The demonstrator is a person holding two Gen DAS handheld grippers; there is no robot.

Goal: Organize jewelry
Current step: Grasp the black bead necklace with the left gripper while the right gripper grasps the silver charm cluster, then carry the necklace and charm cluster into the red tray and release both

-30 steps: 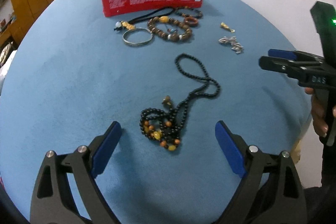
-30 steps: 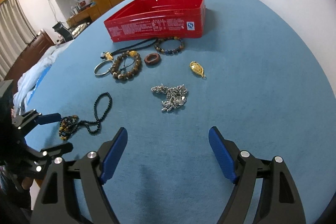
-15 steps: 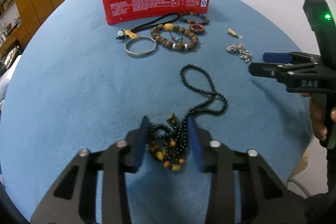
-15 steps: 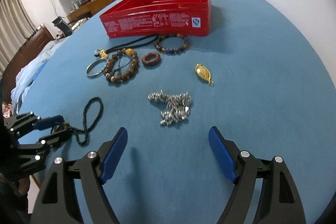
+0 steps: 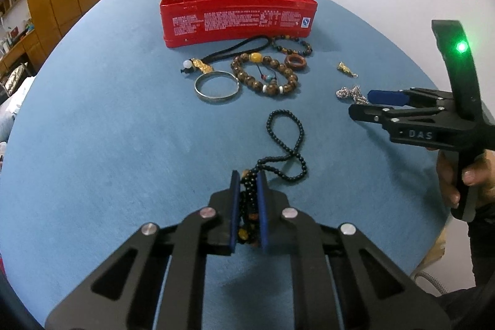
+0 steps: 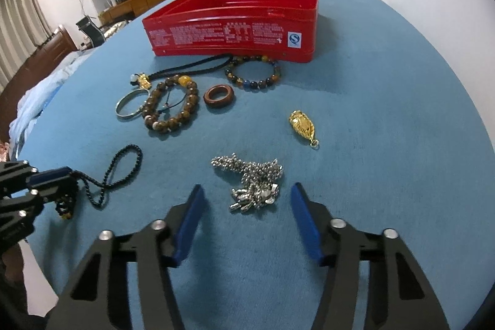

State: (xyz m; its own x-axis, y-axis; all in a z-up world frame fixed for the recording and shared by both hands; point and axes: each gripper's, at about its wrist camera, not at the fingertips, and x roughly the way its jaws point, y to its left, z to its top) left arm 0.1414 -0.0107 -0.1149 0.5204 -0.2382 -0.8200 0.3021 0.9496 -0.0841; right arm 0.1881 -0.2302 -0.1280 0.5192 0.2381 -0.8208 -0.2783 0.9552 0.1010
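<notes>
My left gripper [image 5: 247, 175] is shut on the bunched end of a black bead necklace [image 5: 286, 141] with amber beads; its loop trails over the blue tabletop [image 5: 108, 129]. In the right wrist view that necklace [image 6: 123, 172] hangs from the left gripper [image 6: 60, 180] at the left edge. My right gripper [image 6: 246, 190] straddles a silver chain [image 6: 253, 181]; its jaws are closing with the chain between them, pads apart from it. In the left wrist view the right gripper [image 5: 362, 105] shows side-on by the silver chain [image 5: 348, 92]. A red tin box [image 6: 235, 20] stands open at the back.
In front of the box lie a brown bead bracelet [image 6: 170, 104], a silver bangle [image 6: 131, 105], a wooden ring [image 6: 219, 95], a dark mixed-bead bracelet [image 6: 253, 73], a black cord with a gold charm [image 6: 185, 71] and a gold pendant [image 6: 303, 124]. A hand [image 5: 464, 178] holds the right gripper.
My left gripper has shut on the beaded end of the black necklace. The right gripper moved over the silver chain and its jaws narrowed around it.
</notes>
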